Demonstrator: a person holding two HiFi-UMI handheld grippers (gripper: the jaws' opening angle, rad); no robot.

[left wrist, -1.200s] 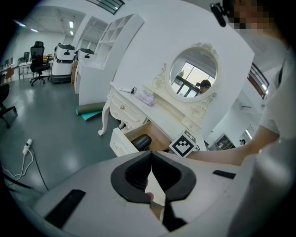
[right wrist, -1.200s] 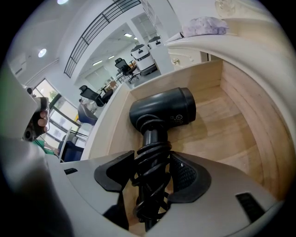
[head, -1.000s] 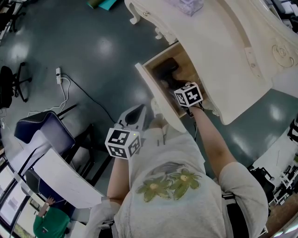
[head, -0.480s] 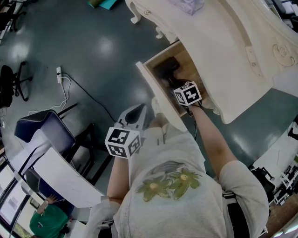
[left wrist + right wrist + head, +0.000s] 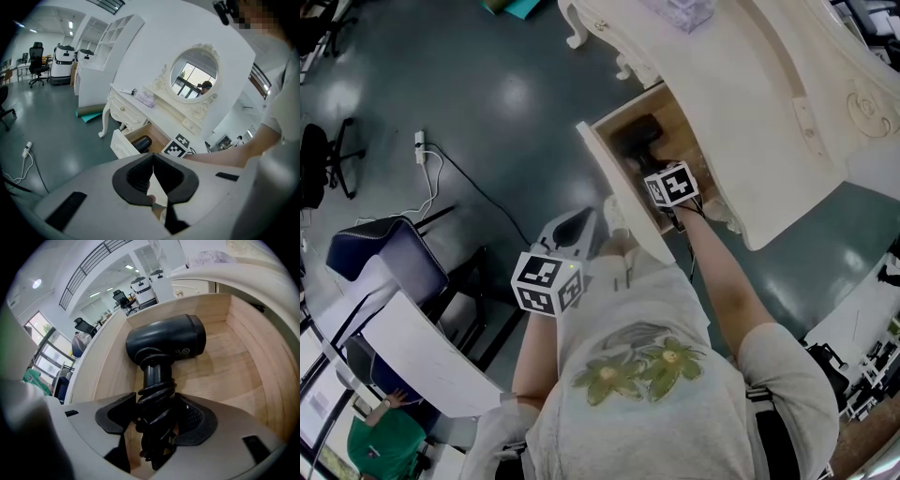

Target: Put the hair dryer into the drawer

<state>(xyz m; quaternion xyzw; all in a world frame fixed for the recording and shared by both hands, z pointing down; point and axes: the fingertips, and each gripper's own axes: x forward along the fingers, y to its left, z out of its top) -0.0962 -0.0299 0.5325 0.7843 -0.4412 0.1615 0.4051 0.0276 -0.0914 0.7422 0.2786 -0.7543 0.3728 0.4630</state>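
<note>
I am gripping the hair dryer (image 5: 166, 341) by its cord-wrapped handle in the jaws of the right gripper (image 5: 157, 416). It is pointing straight ahead of them, inside the open drawer (image 5: 108, 362). The left gripper (image 5: 152, 176), jaws closed on nothing, is hanging well back.

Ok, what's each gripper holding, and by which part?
The right gripper holds the hair dryer by its cord-wrapped handle, inside the drawer. The left gripper is shut on nothing.

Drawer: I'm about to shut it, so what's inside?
The hair dryer, its cord-wrapped handle clamped in the right gripper, and the bare drawer floor. The part under the gripper is covered.
</note>
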